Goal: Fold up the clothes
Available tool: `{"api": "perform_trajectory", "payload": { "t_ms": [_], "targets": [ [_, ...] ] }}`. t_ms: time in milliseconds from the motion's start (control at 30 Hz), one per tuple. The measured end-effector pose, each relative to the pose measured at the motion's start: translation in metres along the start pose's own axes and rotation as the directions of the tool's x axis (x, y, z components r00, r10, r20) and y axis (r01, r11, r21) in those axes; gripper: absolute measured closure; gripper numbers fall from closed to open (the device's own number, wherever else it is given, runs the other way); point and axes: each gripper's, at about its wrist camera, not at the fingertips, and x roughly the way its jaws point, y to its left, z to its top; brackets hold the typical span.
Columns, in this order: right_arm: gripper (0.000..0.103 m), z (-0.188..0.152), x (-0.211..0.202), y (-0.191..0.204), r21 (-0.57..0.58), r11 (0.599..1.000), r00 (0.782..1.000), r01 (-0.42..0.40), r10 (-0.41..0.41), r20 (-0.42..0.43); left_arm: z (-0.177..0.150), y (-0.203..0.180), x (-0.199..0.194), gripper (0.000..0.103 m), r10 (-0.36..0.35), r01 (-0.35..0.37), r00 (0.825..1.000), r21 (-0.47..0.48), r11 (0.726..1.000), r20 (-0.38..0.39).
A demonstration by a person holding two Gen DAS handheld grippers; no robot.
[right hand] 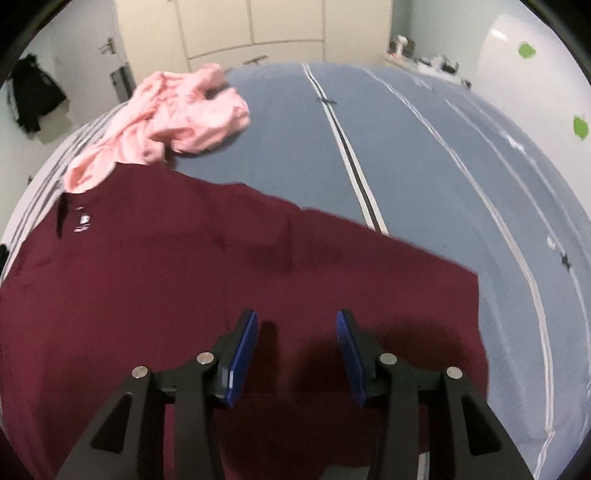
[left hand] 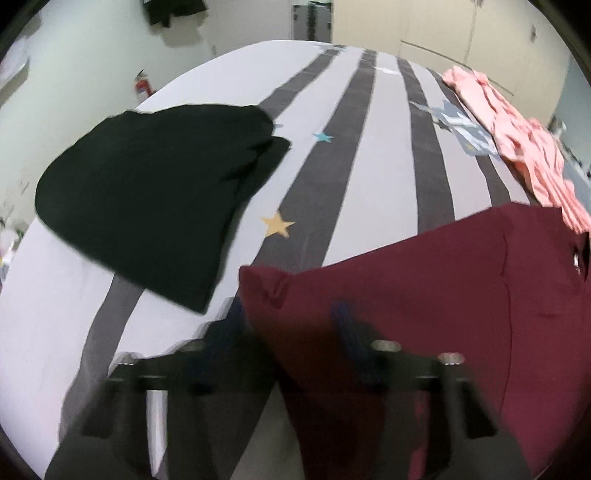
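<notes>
A maroon shirt (right hand: 207, 273) lies spread flat on the bed; it also shows in the left wrist view (left hand: 424, 302). My right gripper (right hand: 297, 321) is open and empty, its blue pads (right hand: 243, 350) just above the shirt's near part. My left gripper (left hand: 288, 314) is blurred and open, hovering over the shirt's left edge. A folded black garment (left hand: 147, 199) lies on the striped sheet to the left. A crumpled pink garment (right hand: 177, 118) lies beyond the maroon shirt; it also shows in the left wrist view (left hand: 517, 144).
The bed has a grey-striped sheet with stars (left hand: 369, 166) and a blue cover (right hand: 424, 166). Cream cupboards (right hand: 251, 26) stand behind. A fire extinguisher (left hand: 142, 85) stands by the wall. Dark clothes (right hand: 33, 96) hang on the wall.
</notes>
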Motion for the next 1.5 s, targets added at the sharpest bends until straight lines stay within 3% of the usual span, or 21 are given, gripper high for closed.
{"api": "perform_trajectory", "payload": {
  "t_ms": [33,300,367,500,633,667,733,767,833,867,900,967,1100,1233,1300,1367,1500],
  "targets": [
    [0.062,-0.001,0.006,-0.005,0.020,1.000,1.000,-0.001,0.002,-0.014,0.003,-0.003,-0.001,0.101,0.013,-0.013,1.000,0.014,1.000,-0.004],
    [0.062,0.001,0.007,-0.019,0.042,0.999,1.000,0.006,-0.005,-0.011,0.027,-0.010,-0.068,0.101,-0.031,0.027,0.997,0.049,0.998,0.070],
    [0.062,0.002,0.000,-0.023,0.046,0.999,1.000,0.002,-0.002,-0.002,0.033,-0.026,-0.095,0.101,-0.071,0.065,0.993,0.070,0.995,0.091],
    [0.062,0.008,-0.015,-0.029,0.049,0.999,1.000,-0.014,0.012,0.027,0.043,-0.092,-0.142,0.101,-0.196,0.179,0.974,0.147,0.973,0.111],
    [0.062,0.013,-0.033,-0.034,0.046,0.998,0.998,-0.037,0.035,0.046,0.038,-0.195,-0.168,0.099,-0.371,0.362,0.928,0.196,0.912,0.013],
    [0.062,0.014,-0.036,-0.035,0.047,0.998,0.998,-0.045,0.043,0.045,0.033,-0.225,-0.174,0.092,-0.436,0.435,0.899,0.210,0.876,-0.042],
    [0.062,0.013,-0.044,-0.038,0.055,0.997,0.998,-0.053,0.050,0.048,0.022,-0.259,-0.186,0.078,-0.508,0.515,0.856,0.246,0.821,-0.097],
    [0.062,0.012,-0.046,-0.040,0.063,0.996,0.997,-0.060,0.058,0.046,0.020,-0.263,-0.191,0.071,-0.519,0.520,0.851,0.260,0.814,-0.080],
    [0.062,0.011,-0.046,-0.041,0.069,0.995,0.997,-0.072,0.069,0.037,0.014,-0.250,-0.196,0.059,-0.499,0.486,0.866,0.256,0.835,-0.018],
    [0.062,0.010,-0.046,-0.041,0.071,0.995,0.997,-0.077,0.074,0.033,0.012,-0.232,-0.193,0.049,-0.472,0.459,0.882,0.221,0.861,0.005],
    [0.062,0.009,-0.046,-0.041,0.072,0.994,0.996,-0.085,0.083,0.031,0.010,-0.214,-0.186,0.046,-0.440,0.432,0.898,0.175,0.885,0.010],
    [0.062,0.007,-0.045,-0.037,0.061,0.993,0.994,-0.105,0.103,0.030,0.006,-0.174,-0.168,0.046,-0.355,0.353,0.935,0.089,0.931,0.005],
    [0.062,-0.001,-0.040,-0.022,0.037,0.990,0.990,-0.138,0.137,0.026,-0.013,-0.111,-0.136,0.046,-0.139,0.140,0.990,0.047,0.989,-0.015],
    [0.062,-0.008,-0.034,-0.003,0.023,0.986,0.986,-0.166,0.166,0.015,-0.040,-0.090,-0.109,0.046,-0.063,0.067,0.996,0.054,0.996,-0.068],
    [0.062,-0.009,-0.033,0.007,0.017,0.984,0.984,-0.176,0.175,0.019,-0.055,-0.082,-0.096,0.046,-0.072,0.076,0.992,0.038,0.996,-0.106],
    [0.062,-0.009,-0.031,0.018,0.017,0.982,0.982,-0.186,0.186,0.020,-0.066,-0.084,-0.087,0.046,-0.130,0.135,0.985,0.033,0.990,-0.116],
    [0.062,-0.012,-0.024,0.037,0.014,0.981,0.981,-0.195,0.195,0.014,-0.083,-0.101,-0.071,0.046,-0.159,0.177,0.976,0.115,0.977,-0.151]
  ]
}}
